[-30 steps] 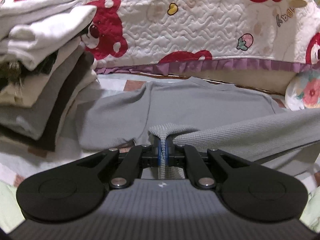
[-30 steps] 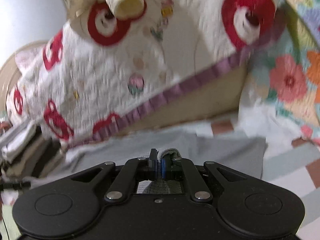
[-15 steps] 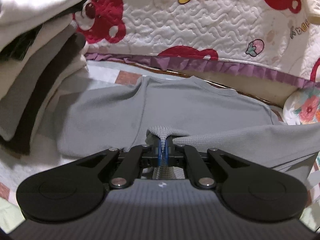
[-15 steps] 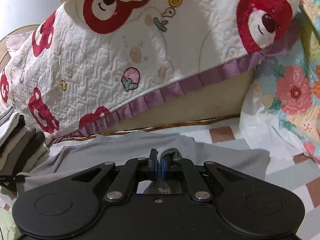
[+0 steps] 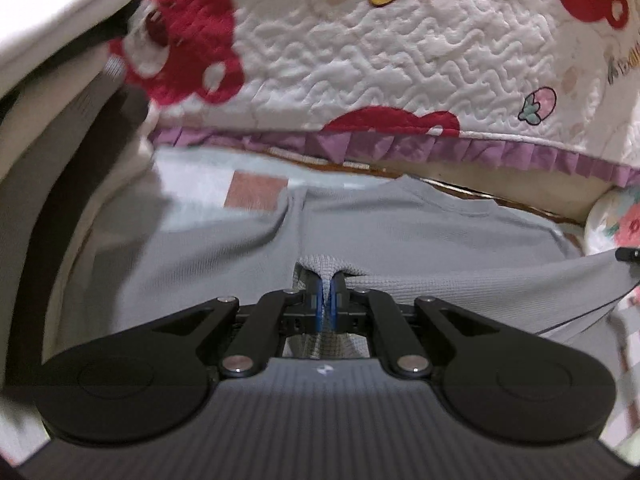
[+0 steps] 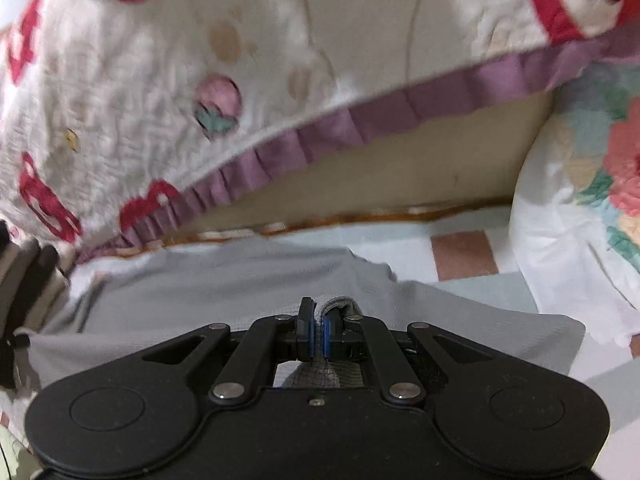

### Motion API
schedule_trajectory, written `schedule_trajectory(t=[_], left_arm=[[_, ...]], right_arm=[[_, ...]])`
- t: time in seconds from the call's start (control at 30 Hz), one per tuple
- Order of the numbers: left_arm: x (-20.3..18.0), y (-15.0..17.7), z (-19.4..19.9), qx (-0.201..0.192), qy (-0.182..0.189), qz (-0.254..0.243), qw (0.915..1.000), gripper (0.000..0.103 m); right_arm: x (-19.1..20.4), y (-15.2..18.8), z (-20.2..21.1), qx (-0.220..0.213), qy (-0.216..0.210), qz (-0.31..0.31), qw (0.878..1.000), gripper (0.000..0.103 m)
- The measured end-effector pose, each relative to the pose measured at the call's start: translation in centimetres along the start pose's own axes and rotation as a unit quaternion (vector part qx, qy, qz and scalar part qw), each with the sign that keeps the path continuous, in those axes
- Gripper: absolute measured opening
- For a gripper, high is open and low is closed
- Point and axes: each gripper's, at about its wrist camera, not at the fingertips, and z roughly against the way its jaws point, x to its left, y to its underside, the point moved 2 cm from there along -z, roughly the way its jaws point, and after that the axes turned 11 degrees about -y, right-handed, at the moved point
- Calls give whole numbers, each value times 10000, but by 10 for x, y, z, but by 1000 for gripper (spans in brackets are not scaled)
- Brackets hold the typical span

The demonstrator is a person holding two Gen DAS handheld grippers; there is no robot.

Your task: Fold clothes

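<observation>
A grey ribbed sweater (image 5: 400, 232) lies flat on the patchwork bedsheet, collar toward the quilt. My left gripper (image 5: 327, 304) is shut on a fold of the sweater's hem, which stretches off to the right. My right gripper (image 6: 318, 330) is shut on another bunch of the same sweater (image 6: 224, 280), low over the bed. The right gripper's tip shows at the right edge of the left wrist view (image 5: 628, 255).
A white quilt with red bears and a purple frill (image 5: 400, 60) hangs just behind the sweater; it also shows in the right wrist view (image 6: 200, 80). A stack of folded clothes (image 5: 60, 120) stands at the left. A floral pillow (image 6: 592, 168) lies at the right.
Both grippers have moved forward and lower toward the quilt, carrying the sweater's hem over its body. The stack of clothes is closer at the left.
</observation>
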Motion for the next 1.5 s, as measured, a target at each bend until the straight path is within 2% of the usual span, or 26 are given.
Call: schedule_trajectory(t=[0.2, 0.4, 0.47, 0.53, 0.63, 0.73, 0.8, 0.83, 0.87, 0.9, 0.93, 1.03, 1.07, 1.13, 1.23, 1.27, 1.4, 1.5], left_arm=[[0, -12, -35, 47, -73, 73, 9999, 3], [3, -26, -60, 90, -102, 214, 9997, 3], [1, -30, -74, 192, -166, 144, 9996, 4], [1, -27, -96, 582, -287, 82, 9979, 5], [9, -20, -111, 776, -82, 315, 9965, 6], [18, -22, -106, 673, 68, 474, 9966, 8], [23, -25, -95, 595, 193, 517, 9967, 8], [25, -27, -89, 555, 257, 534, 9967, 13], [27, -28, -83, 516, 321, 551, 9966, 29], [26, -26, -76, 533, 419, 530, 9963, 39], [24, -19, -68, 542, 526, 413, 9963, 46], [18, 2, -47, 414, 529, -173, 9976, 49], [16, 8, -43, 361, 591, -334, 9970, 52], [8, 14, -43, 236, 474, -739, 9959, 53], [-5, 23, -45, 37, 235, -1373, 9902, 56], [-10, 25, -46, -29, 156, -1583, 9873, 56], [-27, 36, -49, -294, -165, -2413, 9699, 57], [-41, 44, -50, -490, -404, -3021, 9511, 65]], right_arm=[[-39, -13, -42, 122, -112, -728, 9972, 7], [-59, -12, -68, 416, -153, -1096, 9930, 7], [-63, -17, -71, 274, -223, -1098, 9933, 7], [-66, -21, -73, 104, -296, -1086, 9936, 7], [-66, -21, -80, 84, -287, -990, 9946, 8], [-66, -18, -87, 112, -219, -871, 9959, 14], [-67, -14, -85, 138, -77, -776, 9969, 30], [-70, -15, -78, 11, -22, -762, 9971, 34], [-71, -17, -69, -170, -12, -745, 9971, 37], [-72, -19, -59, -357, -18, -724, 9967, 38], [-68, -20, -47, -534, 34, -584, 9969, 40], [-47, -10, -23, -637, 140, 152, 9978, 44], [-39, -3, -22, -507, 157, 457, 9975, 44], [-25, 13, -24, -207, 161, 1019, 9945, 44], [-5, 36, -26, 245, 167, 1853, 9822, 43], [2, 44, -27, 395, 168, 2127, 9762, 43], [16, 67, -46, 972, 749, 2949, 9476, 43], [13, 60, -50, 857, 876, 2891, 9494, 48]])
